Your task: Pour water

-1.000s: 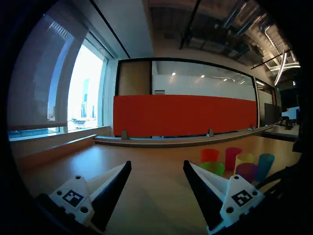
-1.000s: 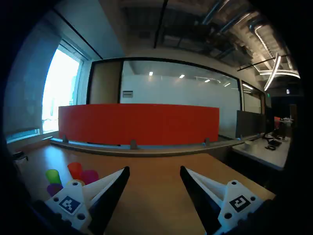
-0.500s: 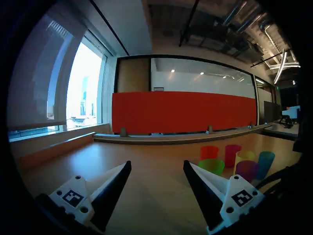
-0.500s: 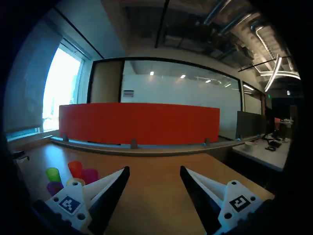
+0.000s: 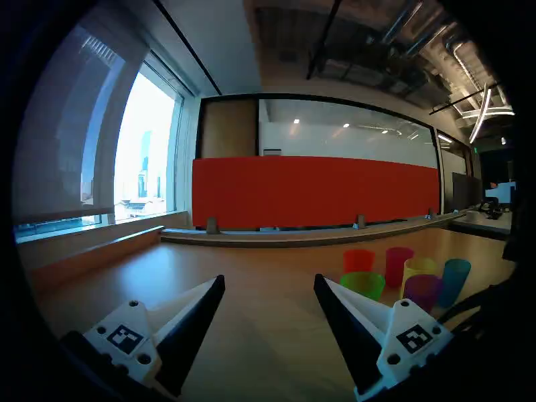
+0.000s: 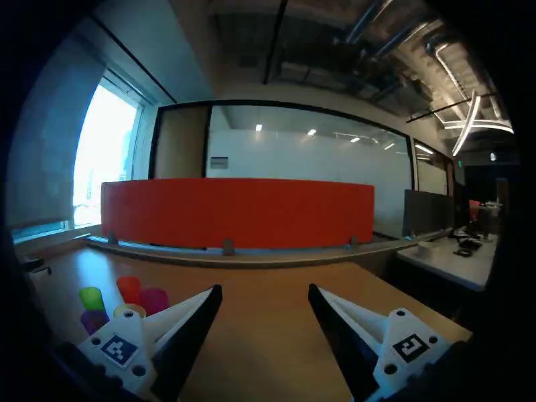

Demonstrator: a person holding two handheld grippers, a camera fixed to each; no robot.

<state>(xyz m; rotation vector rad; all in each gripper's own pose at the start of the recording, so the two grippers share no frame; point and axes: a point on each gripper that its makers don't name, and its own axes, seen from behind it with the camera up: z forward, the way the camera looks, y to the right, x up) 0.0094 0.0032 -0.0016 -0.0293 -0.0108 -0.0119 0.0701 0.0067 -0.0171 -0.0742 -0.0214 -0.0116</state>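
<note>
The left gripper (image 5: 268,278) hangs low over the wooden counter (image 5: 268,261), its jaws released and spread wide with bare wood between them; the right gripper (image 6: 263,288) hangs likewise, jaws apart and grasping nothing. The cups (image 5: 402,275) stand in a tight cluster on the counter: in the left gripper view they sit ahead and to the right, just past the right finger, orange, pink, yellow and teal behind, green and purple in front; in the right gripper view the same cluster (image 6: 120,303) lies low at the left, partly hidden behind the left finger. Ahead of both grippers the wood runs open up to the far edge, where a raised rail carries the red partition (image 5: 315,191); on the left side a low ledge (image 5: 94,244) under the window (image 5: 144,167) bounds the counter; in the right gripper view the right edge of the counter drops to a dark gap, with a neighbouring desk (image 6: 449,260) beyond it.
</note>
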